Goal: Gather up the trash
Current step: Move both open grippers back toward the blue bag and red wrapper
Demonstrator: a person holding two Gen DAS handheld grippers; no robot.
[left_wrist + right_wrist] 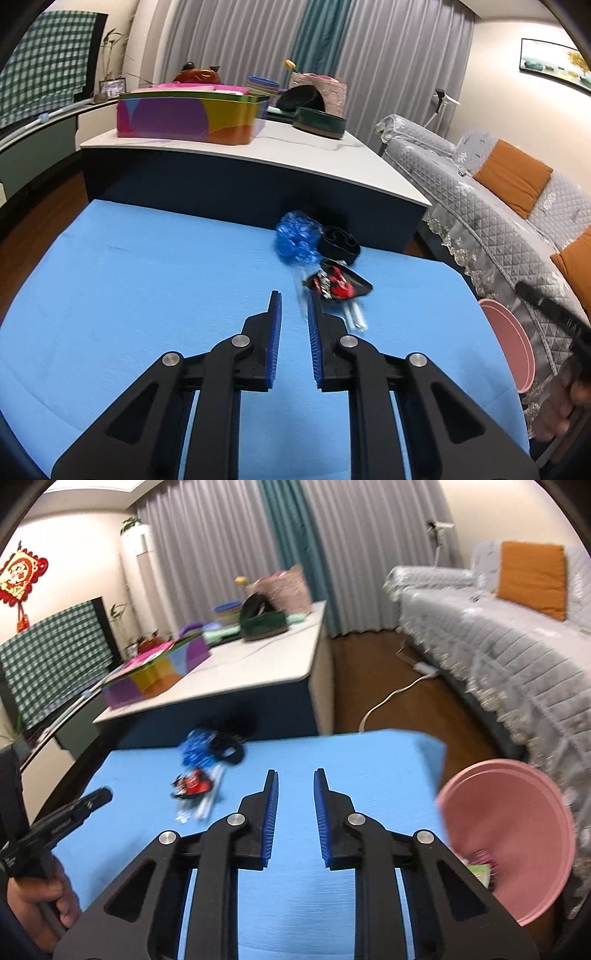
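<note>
Trash lies in a small heap on the blue mat (147, 280): a crumpled blue wrapper (296, 238), a black ring-shaped piece (340, 245), a red-and-black wrapper (338, 286) and a clear plastic piece (354, 317). My left gripper (294, 306) is open and empty, its right finger just beside the red wrapper. In the right wrist view the same heap (197, 781) lies to the left, and my right gripper (294, 786) is open and empty over the mat (369, 760). A pink bin (517, 830) stands at the mat's right edge with some trash inside.
A white-topped low table (314, 155) behind the mat carries a colourful box (184, 118), a dark green container (319, 122) and other items. A grey-covered sofa (498, 206) with orange cushions runs along the right. A white cable (391, 694) lies on the wooden floor.
</note>
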